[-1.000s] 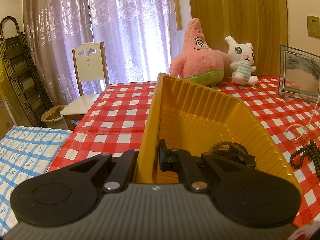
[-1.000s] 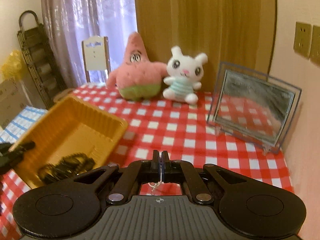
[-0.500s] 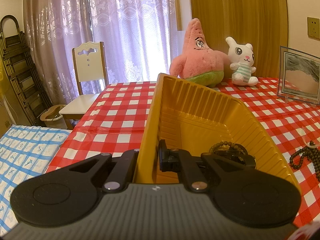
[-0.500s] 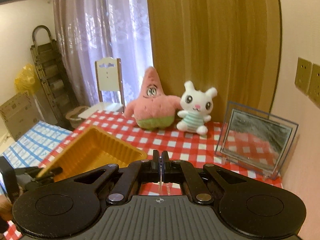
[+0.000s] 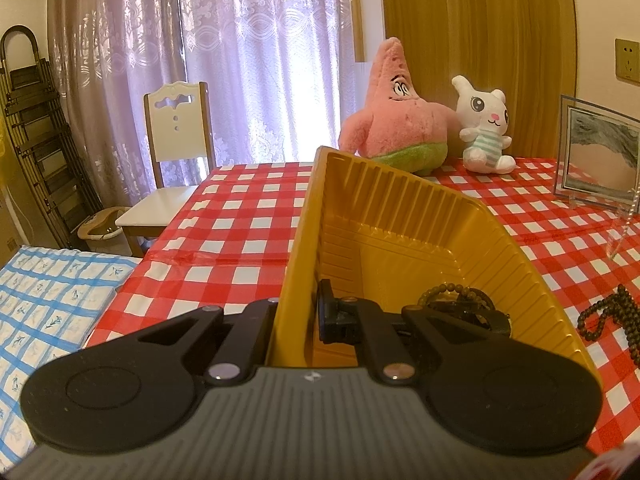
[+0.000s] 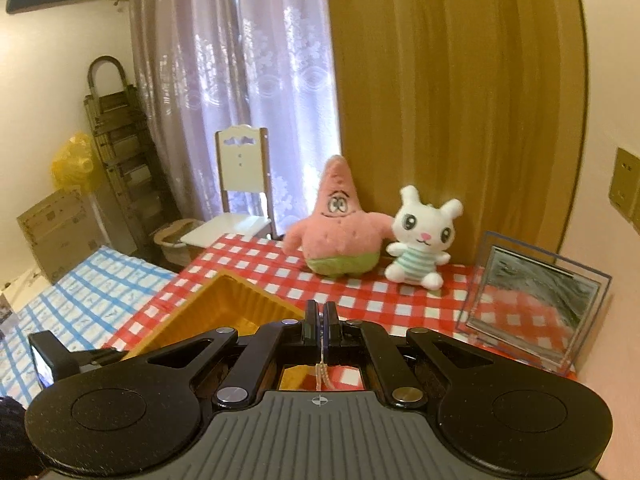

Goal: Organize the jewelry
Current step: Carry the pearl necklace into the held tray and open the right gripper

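Table (image 5: 248, 216): red-check cloth; its near edge is hidden behind both gripper bodies, so how close the tray sits to that edge cannot be told.
Tray (image 5: 404, 240): yellow plastic, thin ribbed walls, held by its near wall. Risk: one-wall hold could let it tip or flex and shed its contents if lifted or nudged.
Left gripper (image 5: 298, 314): fingers closed on the tray's near wall, one finger outside, one inside.
Right gripper (image 6: 321, 316): raised above the table, fingers closed nearly tight on a thin pale chain (image 6: 322, 374).
Chain: hangs below the fingers; in the left view its lower length shows at the right edge (image 5: 622, 226), partly cut off. Risk: thin strand in a narrow pinch may slip, or swing and land outside the tray.
Beads in tray (image 5: 452, 292): dark strands at the near right corner, partly hidden by the left gripper; count unclear.
Beads on table (image 5: 608, 314): dark string right of the tray, not yet stowed, cut off by the frame edge. Risk: a trailing chain may snag it.
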A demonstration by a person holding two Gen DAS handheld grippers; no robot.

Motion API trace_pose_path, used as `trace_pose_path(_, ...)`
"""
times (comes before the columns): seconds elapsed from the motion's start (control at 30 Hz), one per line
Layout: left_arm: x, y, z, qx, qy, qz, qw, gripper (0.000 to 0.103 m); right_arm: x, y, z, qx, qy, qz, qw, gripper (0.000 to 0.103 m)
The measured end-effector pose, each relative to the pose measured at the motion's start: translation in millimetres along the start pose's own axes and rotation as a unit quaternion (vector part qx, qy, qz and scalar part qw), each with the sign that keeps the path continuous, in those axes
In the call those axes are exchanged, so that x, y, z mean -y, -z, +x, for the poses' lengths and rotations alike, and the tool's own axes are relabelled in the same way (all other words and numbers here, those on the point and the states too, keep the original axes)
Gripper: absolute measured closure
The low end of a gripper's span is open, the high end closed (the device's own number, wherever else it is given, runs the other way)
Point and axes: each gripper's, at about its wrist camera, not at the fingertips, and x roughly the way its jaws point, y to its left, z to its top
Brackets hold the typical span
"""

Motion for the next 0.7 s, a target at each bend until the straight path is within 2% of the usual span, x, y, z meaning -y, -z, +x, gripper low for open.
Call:
trace_pose_path(0.33,1,0,1,0.000,0.002,-0.005,1.0000,0.097,-34,-19,20,0.005,-0.057,-0.003,0.998,0.102)
trace_pose_path(0.57,2,0,2,-0.001,0.003,-0.009,1.0000,0.097,-68,-27,56,0.001,-0.106,0.009,0.994,0.102)
trace_pose_path(0.7,3,-1,3,-0.001,0.004,-0.011,0.9999,0.097,-85,-30,83,0.015,-0.124,0.024,0.992,0.102)
